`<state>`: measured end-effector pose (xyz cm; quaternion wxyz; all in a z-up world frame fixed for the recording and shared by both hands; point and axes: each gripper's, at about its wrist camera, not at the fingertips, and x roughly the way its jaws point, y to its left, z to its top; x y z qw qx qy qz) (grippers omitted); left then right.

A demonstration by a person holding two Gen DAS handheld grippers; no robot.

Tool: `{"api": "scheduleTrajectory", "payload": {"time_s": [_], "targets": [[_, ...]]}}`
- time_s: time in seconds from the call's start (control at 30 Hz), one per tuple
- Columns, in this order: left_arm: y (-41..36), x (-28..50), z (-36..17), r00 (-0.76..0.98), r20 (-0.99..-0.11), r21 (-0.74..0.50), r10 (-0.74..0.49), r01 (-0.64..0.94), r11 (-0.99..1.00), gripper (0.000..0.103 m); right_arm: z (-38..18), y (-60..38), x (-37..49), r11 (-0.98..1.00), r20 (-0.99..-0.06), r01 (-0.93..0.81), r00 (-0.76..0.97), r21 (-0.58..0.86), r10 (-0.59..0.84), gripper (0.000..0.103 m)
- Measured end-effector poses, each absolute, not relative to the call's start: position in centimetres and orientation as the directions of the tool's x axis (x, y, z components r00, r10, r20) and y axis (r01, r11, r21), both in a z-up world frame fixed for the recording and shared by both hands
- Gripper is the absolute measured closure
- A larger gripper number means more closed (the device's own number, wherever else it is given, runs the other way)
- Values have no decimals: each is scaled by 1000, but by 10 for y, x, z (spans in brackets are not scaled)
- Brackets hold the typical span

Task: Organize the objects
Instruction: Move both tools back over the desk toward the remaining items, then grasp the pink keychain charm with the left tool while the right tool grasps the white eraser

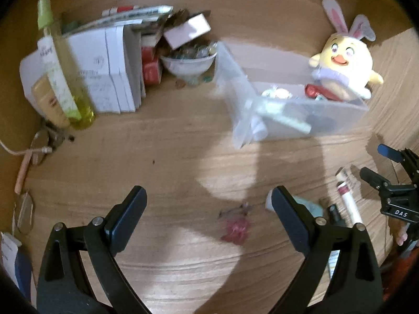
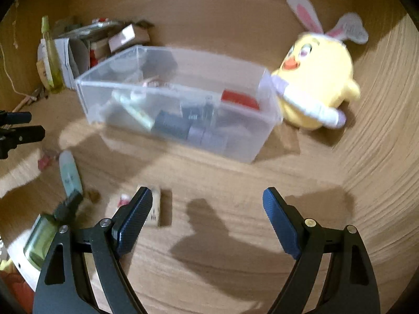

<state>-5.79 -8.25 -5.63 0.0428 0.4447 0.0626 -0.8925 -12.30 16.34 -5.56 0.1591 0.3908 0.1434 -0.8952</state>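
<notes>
Though blurred, bin (image 2: 178,99) contents unclear | both fingers spread, empty

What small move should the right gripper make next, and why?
Probably lower the right gripper toward the small beige box beside its finger. Its jaws are open and empty, the box lies loose on the table, and the clear bin already holds other items.

Bare tabletop (image 2: 222,183) lies open before the clear plastic bin (image 2: 180,120); plush chick (image 2: 314,86) blocks its right end.
</notes>
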Motion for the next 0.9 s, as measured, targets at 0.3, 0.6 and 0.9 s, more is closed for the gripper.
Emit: {"api": "scheduleTrajectory", "payload": {"time_s": [0.3,0.6,0.9], "targets": [[-85,-51,-77,-550,-835,-88,0,134,-987,6,-71,167,-126,-896,-807,443,-532,-9,-255,18],[-84,-48,-85,-526,-851,-79,5,119,-990,6,-77,159,-121,-884,-818,467,-521,-35,-243,18],[-76,-43,-86,-552,-833,-44,-16,96,-994,21,-80,153,-124,-882,-821,468,-520,-43,-236,20]]}}
